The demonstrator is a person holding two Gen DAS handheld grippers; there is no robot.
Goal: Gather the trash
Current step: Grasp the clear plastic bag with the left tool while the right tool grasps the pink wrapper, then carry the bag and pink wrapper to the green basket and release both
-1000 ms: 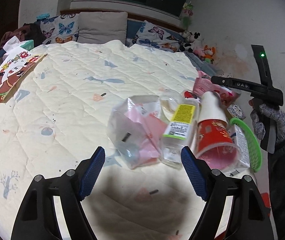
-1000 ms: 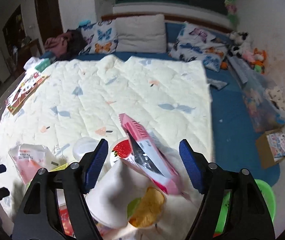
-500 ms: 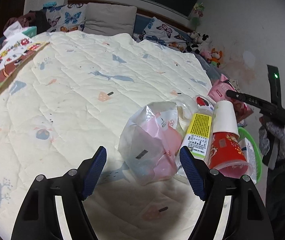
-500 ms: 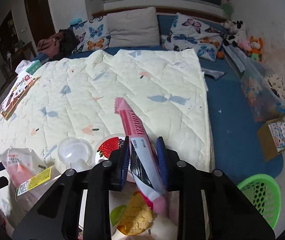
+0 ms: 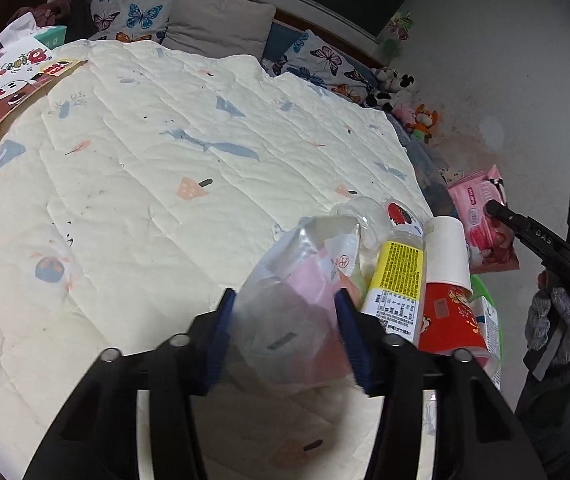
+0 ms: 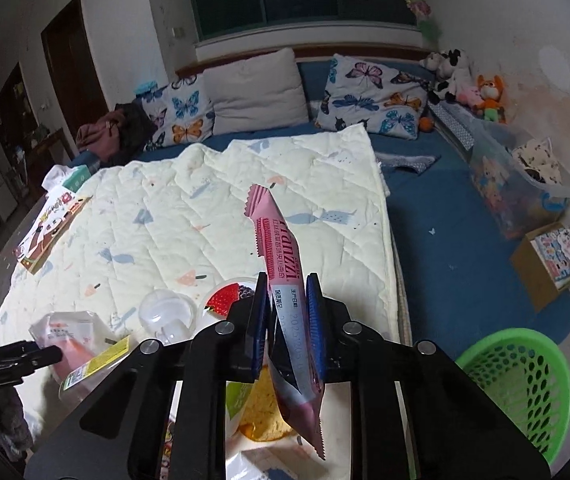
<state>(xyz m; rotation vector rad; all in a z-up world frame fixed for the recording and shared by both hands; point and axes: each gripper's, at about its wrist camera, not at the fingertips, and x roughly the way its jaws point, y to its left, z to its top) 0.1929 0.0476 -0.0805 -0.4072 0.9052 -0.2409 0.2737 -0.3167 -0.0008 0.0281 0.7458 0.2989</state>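
Between the blue pads of the right tool (image 6: 285, 316), a pink snack wrapper (image 6: 281, 264) is clamped near its mid-length and held upright, clear of the bed. Its serrated upper end stands above the pads; its lower end hangs below them. The green basket (image 6: 525, 372) sits on the floor to the right of the bed, well apart from the wrapper.

The left tool (image 5: 285, 320) has its pads on either side of a crumpled clear plastic bag (image 5: 297, 280) with pink contents. The pads appear to touch the bag's sides, but the left wrist view does not show whether the grip is firm. The bag rests on the quilt (image 5: 165, 160) at the near right corner of the bed.

Remaining trash lies just beside the bag: a yellow-labelled bottle (image 5: 399, 280), a red and white paper cup (image 5: 449, 280), a clear dome lid (image 5: 361, 212) and a strawberry-printed cup (image 5: 399, 212).

Probable faults from this state:
- Wrapper slip. Cause: thin, slick film held over a narrow contact area.
- Missed drop. Cause: a light wrapper may drift if released high above the basket.
- Bag tearing or sliding out. Cause: soft film collapsing under the pads.
- Bottle or cup rolling off the bed edge. Cause: lifting the bag while it touches them.
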